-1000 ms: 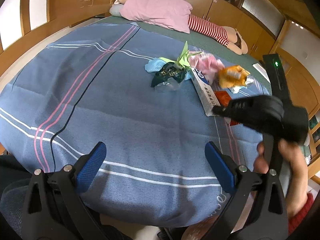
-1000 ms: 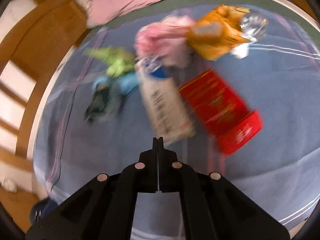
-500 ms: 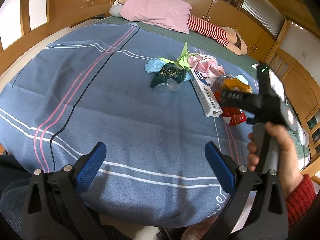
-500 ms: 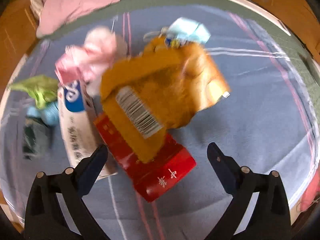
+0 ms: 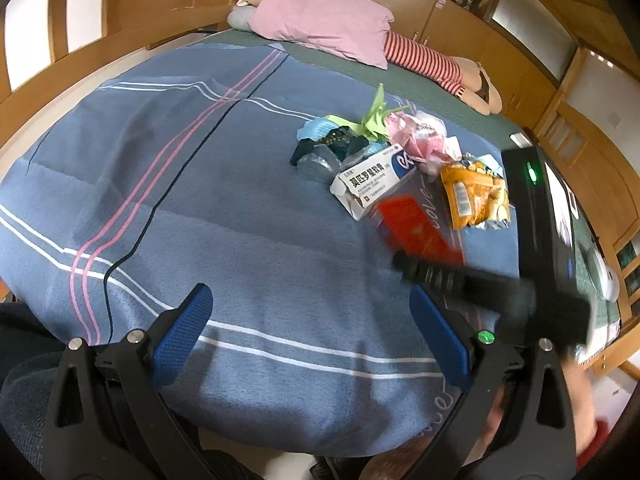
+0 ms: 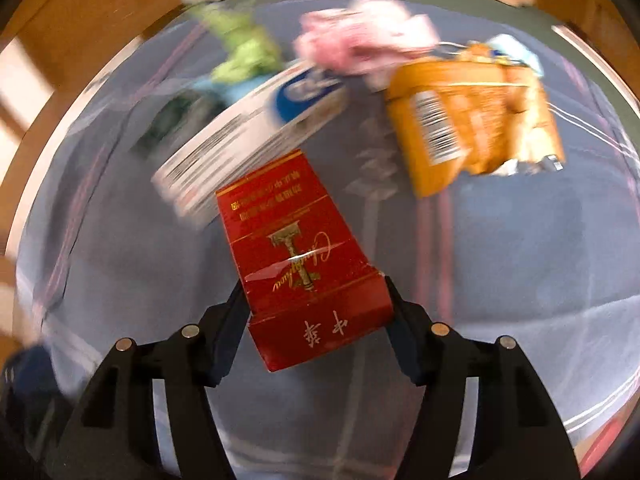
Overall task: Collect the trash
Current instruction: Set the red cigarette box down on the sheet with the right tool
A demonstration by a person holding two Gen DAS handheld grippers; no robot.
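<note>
A heap of trash lies on the blue striped blanket [image 5: 200, 200]: a red box [image 6: 296, 256], a white and blue carton [image 6: 248, 136], an orange snack bag [image 6: 472, 112], pink wrappers [image 6: 360, 44], green paper [image 6: 244, 52] and a dark bag [image 5: 328, 152]. My right gripper [image 6: 314, 296] has the red box [image 5: 412, 228] between its closing jaws, with both pads against the box's sides. The box looks sharp while everything behind it is blurred. My left gripper [image 5: 308, 312] hangs open over bare blanket near the front edge, holding nothing.
A pink pillow [image 5: 320, 20] and a red-striped stuffed toy [image 5: 424, 60] lie at the head of the bed. Wooden cupboards [image 5: 460, 20] ring the room. The blanket's left half is bare. A person's hand [image 5: 580, 376] holds the right gripper at lower right.
My right gripper left the orange bag, swung down to the red box and closed around it. The white carton has turned. My left gripper has stayed put.
</note>
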